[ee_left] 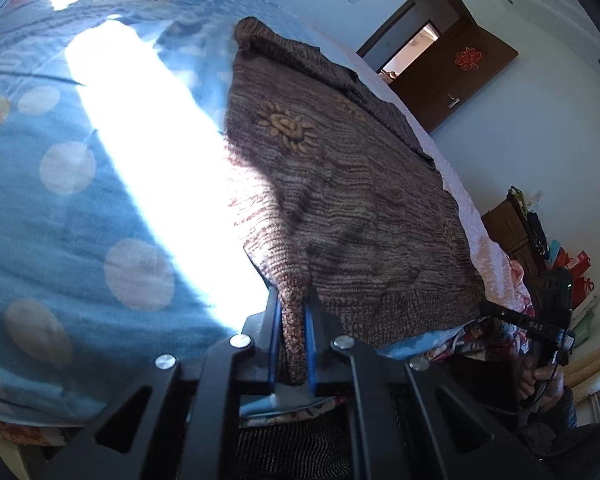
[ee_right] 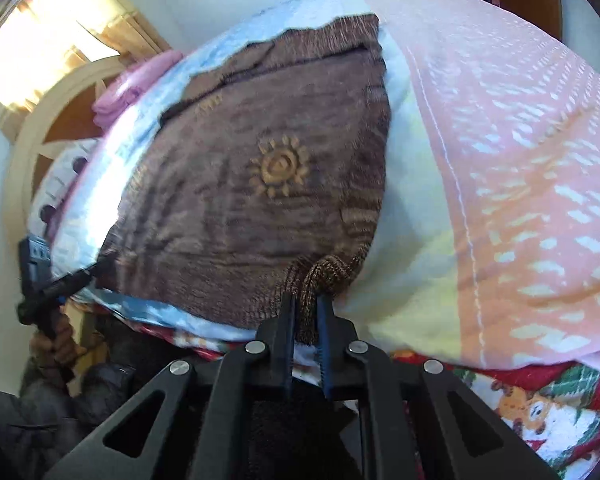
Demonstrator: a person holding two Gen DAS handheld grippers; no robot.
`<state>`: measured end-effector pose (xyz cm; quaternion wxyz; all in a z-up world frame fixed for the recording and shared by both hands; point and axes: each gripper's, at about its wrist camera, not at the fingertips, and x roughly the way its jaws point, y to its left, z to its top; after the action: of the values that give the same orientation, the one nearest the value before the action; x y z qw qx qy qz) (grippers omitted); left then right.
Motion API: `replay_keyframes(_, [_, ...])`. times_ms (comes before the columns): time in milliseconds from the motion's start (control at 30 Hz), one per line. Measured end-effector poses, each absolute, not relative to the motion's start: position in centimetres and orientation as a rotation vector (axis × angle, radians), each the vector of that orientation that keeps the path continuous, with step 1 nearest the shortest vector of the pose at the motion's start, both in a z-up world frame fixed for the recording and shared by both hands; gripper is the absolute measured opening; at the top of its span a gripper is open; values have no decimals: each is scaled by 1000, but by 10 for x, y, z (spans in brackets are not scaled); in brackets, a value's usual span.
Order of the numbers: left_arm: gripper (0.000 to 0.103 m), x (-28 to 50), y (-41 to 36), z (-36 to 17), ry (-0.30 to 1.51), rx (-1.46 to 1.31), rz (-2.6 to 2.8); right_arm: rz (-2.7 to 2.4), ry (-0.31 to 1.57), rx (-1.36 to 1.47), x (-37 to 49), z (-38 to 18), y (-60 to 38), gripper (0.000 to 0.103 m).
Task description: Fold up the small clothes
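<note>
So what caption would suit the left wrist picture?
Left claw pinching the hem of a brown knitted sweater spread on a blue dotted bedspread.

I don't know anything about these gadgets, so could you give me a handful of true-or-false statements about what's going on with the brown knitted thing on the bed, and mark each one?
1. The left gripper is pinching the hem of the brown knitted sweater. True.
2. The right gripper hangs open above the sweater, touching nothing. False: its jaws are closed on a bunched bit of the sweater's edge.
3. The sweater lies spread on a blue blanket with pale dots. True.
4. The sweater is plain, with no pattern. False: yellow sun motifs are worked into the knit.
5. The door in the background stands open. True.
</note>
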<state>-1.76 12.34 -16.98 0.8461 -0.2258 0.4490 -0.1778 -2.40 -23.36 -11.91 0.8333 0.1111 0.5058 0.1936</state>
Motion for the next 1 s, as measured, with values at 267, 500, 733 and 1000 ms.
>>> replay_keyframes(267, [10, 37, 114, -109, 865, -429, -417, 496, 933, 400, 39, -70, -237, 6])
replay_keyframes(500, [10, 122, 107, -92, 840, -345, -366, 400, 859, 430, 116, -63, -244, 5])
replay_keyframes(733, [42, 172, 120, -107, 939, -318, -303, 244, 815, 435, 147, -77, -258, 6])
replay_keyframes(1000, [76, 149, 145, -77, 805, -174, -395, 261, 736, 369, 109, -70, -248, 55])
